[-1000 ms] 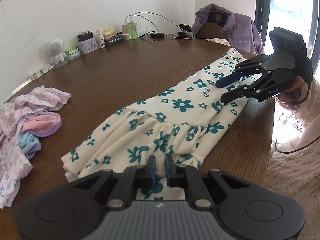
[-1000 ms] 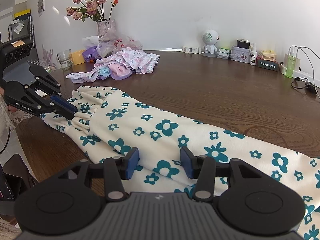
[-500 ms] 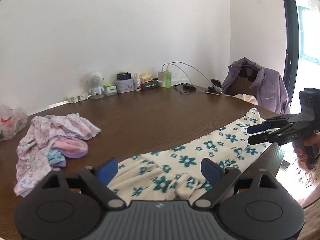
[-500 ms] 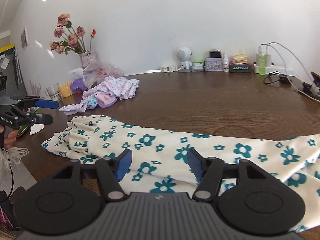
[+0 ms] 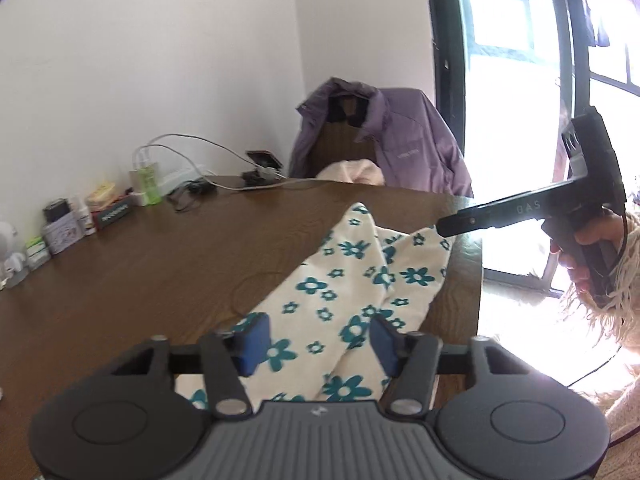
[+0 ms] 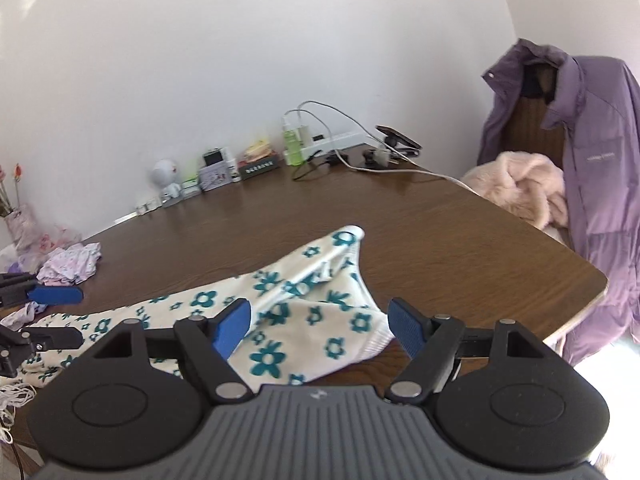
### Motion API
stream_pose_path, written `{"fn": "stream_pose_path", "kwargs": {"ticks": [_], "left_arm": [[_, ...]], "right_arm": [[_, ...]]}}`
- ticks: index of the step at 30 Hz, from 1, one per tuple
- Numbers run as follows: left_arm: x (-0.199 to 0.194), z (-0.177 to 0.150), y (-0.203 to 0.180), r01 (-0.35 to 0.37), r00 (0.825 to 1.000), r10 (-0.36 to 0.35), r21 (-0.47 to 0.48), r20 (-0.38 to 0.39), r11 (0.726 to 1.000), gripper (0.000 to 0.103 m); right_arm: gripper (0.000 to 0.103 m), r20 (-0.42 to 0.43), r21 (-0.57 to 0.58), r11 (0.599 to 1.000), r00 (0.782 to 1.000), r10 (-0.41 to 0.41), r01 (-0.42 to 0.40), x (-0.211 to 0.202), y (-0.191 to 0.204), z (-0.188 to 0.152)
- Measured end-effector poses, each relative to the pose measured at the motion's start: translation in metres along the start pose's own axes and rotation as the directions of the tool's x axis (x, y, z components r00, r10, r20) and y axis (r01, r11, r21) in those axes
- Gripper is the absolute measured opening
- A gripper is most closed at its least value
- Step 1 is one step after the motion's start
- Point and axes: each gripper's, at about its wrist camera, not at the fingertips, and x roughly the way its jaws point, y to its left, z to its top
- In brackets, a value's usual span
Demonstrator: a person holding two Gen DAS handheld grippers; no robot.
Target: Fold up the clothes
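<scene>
A cream dress with teal flowers (image 5: pixel 352 264) lies lengthwise on the brown table (image 5: pixel 160 272), its narrow end near the table's right edge. My left gripper (image 5: pixel 319 344) hovers open over the dress, nothing between its blue pads. The right gripper (image 5: pixel 448 226) reaches in from the right above the dress end, held by a hand (image 5: pixel 580 248). In the right wrist view the right gripper (image 6: pixel 320 328) stands wide open over the dress (image 6: pixel 312 320), holding nothing. The left gripper (image 6: pixel 60 316) shows at the left edge, its fingers apart.
A purple jacket (image 6: pixel 592 160) hangs on a chair at the table's far right corner, with a pink fluffy garment (image 6: pixel 520 188) on the seat. A pile of small clothes (image 6: pixel 72 266) lies at the left. Bottles, boxes, a charger cable (image 6: pixel 360 160) and a phone line the wall.
My left gripper, shut at the ruffled hem a second ago, has opened and swung toward the dress's narrow end. The right gripper has opened wider and turned the same way.
</scene>
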Motion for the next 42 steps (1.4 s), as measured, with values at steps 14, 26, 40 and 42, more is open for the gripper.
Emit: {"fn": "stream_pose_path", "kwargs": {"ticks": [14,26,40,42], "left_arm": [[0.113,0.025,-0.023,0.059,0.991,-0.057,0.010,-0.118,0.998,0.015],[0.108,0.020,-0.019,0.067,0.994,-0.070,-0.033,-0.089,0.997,0.015],[0.080,0.018,-0.007,0.043,0.997,-0.047,-0.072,-0.055,0.996,0.024],[0.078,0.015,-0.003,0.029,0.997,-0.035,-0.074,-0.073,0.997,0.024]], "right_arm": [[0.068,0.012,0.239,0.956,0.985,0.174,-0.171,0.042,-0.013,-0.012],[0.038,0.027,0.316,0.936,0.987,0.157,-0.158,0.068,-0.006,-0.009],[0.012,0.012,-0.075,0.989,0.992,0.126,-0.125,0.069,0.052,-0.004],[0.012,0.010,-0.196,0.974,0.993,0.120,-0.116,0.066,0.067,-0.002]]}}
